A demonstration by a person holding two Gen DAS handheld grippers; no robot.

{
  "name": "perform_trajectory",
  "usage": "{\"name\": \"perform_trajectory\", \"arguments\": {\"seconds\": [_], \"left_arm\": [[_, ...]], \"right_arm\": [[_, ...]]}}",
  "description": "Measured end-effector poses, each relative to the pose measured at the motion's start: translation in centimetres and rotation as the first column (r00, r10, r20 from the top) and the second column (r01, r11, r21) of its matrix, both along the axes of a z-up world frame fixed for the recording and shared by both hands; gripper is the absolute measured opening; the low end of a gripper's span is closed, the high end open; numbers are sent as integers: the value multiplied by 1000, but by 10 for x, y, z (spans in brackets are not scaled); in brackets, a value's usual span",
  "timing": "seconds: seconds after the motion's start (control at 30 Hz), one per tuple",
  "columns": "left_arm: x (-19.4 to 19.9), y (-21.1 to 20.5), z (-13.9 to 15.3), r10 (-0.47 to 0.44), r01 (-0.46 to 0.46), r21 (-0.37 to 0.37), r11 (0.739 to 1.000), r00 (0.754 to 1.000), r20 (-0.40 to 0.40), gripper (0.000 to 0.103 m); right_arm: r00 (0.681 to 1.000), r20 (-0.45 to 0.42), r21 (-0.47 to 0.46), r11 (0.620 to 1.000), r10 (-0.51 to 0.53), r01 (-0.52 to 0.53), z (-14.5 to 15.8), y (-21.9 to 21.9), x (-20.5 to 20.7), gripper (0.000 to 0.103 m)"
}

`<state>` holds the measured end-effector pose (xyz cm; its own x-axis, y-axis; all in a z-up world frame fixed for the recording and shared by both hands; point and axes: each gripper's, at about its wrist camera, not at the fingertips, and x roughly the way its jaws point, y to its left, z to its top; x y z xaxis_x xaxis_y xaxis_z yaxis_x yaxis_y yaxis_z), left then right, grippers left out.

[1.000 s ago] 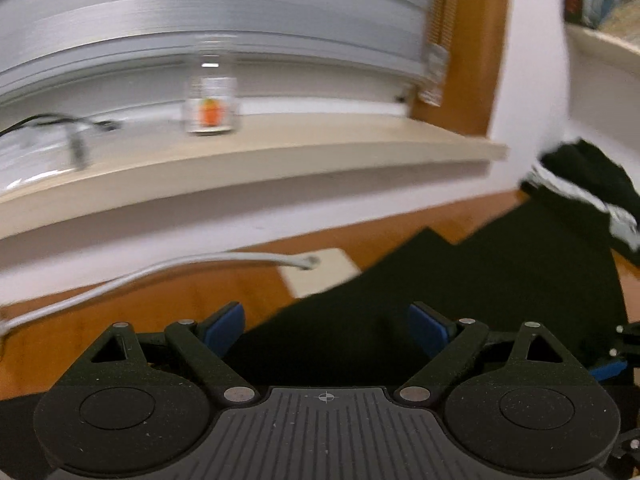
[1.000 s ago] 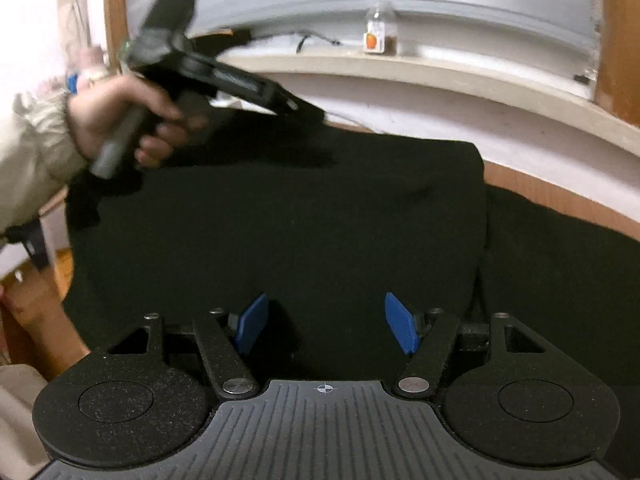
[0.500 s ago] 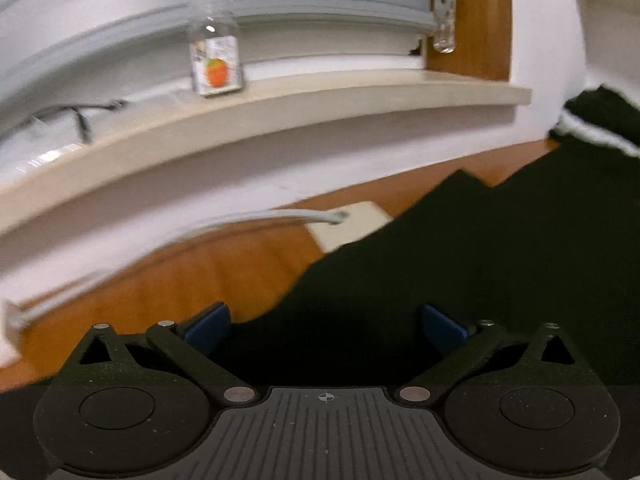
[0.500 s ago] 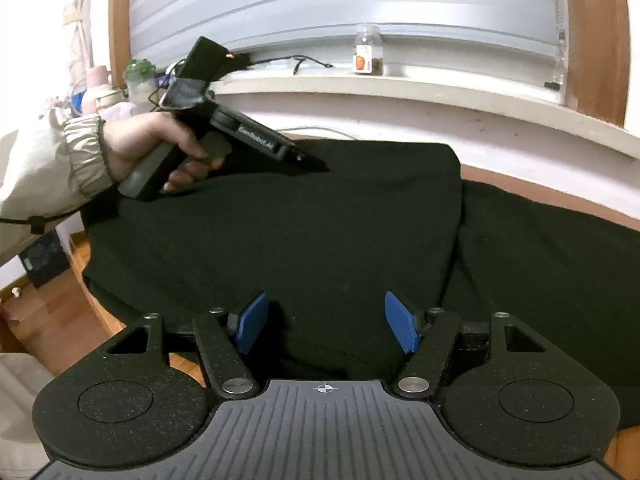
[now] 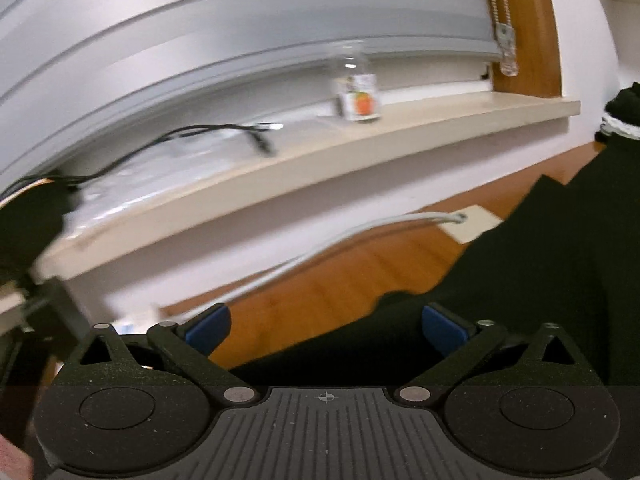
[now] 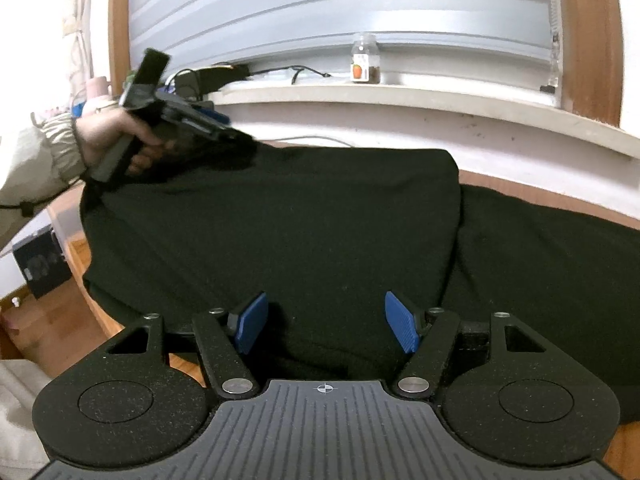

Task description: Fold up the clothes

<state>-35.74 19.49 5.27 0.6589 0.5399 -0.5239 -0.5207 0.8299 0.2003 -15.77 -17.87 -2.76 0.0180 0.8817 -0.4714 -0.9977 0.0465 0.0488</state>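
On my far left a sleeved hand [image 6: 114, 140] grips the left gripper [image 5: 326, 326], poised at the black garment's [image 6: 304, 232] far left corner. Its jaws have just been opening and now stand wide, nothing pinched between the blue pads [image 5: 208, 326]; bare wood and the cloth's edge show between them. The garment lies spread over the wooden desk [image 5: 320, 296], a fold edge running down its middle. At the near edge my right gripper [image 6: 326, 322] hangs over the cloth, jaws partly apart, pads clear of it. Beyond, a small jar [image 6: 365, 58] stands on the windowsill [image 6: 400, 98].
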Motion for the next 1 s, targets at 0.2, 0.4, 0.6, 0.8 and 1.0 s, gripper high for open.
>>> {"name": "perform_trajectory", "arguments": {"seconds": [0.2, 0.4, 0.6, 0.8, 1.0], "left_arm": [[0, 18, 8, -166, 165, -60, 984, 986, -1, 86], [23, 18, -7, -291, 273, -165, 948, 952, -94, 64], [16, 20, 11, -117, 118, -42, 992, 993, 8, 7], [-4, 18, 7, -51, 50, -50, 997, 999, -18, 69], [-56, 1, 16, 28, -27, -40, 999, 1000, 15, 80]], "right_arm": [[1000, -4, 25, 1000, -10, 10, -4, -2, -2, 65], [1000, -2, 37, 999, -14, 14, -5, -3, -3, 65], [1000, -3, 48, 999, -13, 14, -7, -4, -3, 65], [1000, -1, 50, 999, -16, 16, -9, -4, -3, 65], [1000, -1, 58, 998, -17, 17, -10, -4, -3, 65]]}}
